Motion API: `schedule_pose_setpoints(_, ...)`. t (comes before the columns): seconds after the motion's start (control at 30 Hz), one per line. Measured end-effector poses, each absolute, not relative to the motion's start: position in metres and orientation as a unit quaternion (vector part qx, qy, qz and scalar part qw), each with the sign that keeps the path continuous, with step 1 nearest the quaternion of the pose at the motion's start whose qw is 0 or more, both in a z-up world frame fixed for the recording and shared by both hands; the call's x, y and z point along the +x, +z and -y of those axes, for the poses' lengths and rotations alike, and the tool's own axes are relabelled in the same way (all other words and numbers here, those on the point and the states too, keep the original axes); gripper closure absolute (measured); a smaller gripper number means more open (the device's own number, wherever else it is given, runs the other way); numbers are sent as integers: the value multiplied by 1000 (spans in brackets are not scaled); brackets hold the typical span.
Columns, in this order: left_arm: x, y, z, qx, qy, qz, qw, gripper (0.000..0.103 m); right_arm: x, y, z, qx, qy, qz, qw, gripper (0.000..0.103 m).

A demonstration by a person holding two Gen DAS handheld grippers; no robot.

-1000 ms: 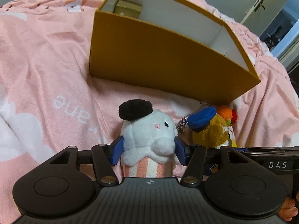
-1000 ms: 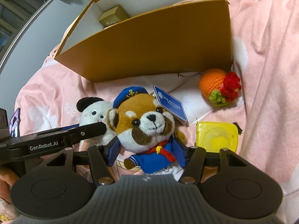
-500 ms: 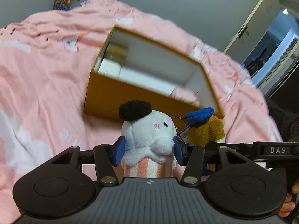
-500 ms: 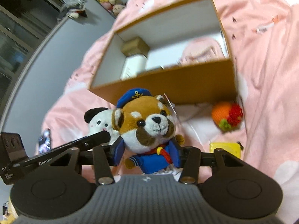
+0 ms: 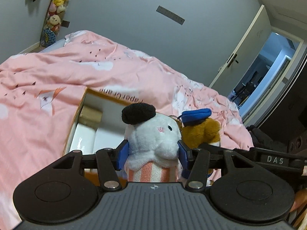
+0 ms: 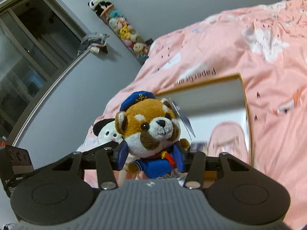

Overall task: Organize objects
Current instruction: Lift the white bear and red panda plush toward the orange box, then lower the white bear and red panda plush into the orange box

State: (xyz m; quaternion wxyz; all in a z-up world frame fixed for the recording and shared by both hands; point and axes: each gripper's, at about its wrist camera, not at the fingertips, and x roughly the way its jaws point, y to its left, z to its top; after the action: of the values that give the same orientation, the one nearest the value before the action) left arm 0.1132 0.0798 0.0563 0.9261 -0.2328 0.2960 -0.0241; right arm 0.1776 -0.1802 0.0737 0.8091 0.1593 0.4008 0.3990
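left gripper [image 5: 152, 154] fingers clamp white plush [image 5: 153, 140] at its waist | right gripper [image 6: 150, 160] fingers squeeze sailor red panda [image 6: 149, 132] at its body | both aloft over orange box [image 6: 246, 103] on bed [image 5: 38, 88] | light, soft, squashy; hold mid-body, not the head

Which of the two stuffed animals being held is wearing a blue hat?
The brown red panda plush in the right gripper wears the blue sailor cap. The white plush in the left gripper has only a black ear.
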Motion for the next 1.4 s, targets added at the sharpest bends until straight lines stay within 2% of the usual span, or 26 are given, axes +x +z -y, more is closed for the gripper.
schedule_pose_setpoints(0.27, 169, 32, -86, -223, -16, -317, 922, 43, 223, 54, 157, 161, 360, -411, 822, 52)
schedule_pose_setpoints(0.97, 262, -56, -113, -183, 2, -432, 883, 43, 326, -35, 91, 160, 289, -518, 789, 52)
schedule_pose_setpoints(1.23, 280, -65, -119, -167, 6, -472, 866, 41, 342, -55, 78, 156, 272, -556, 770, 51)
schedule_pose_setpoints(1.4, 282, -65, -119, -155, 5, -467, 870, 37, 349, -63, 80, 179, 269, -578, 749, 48)
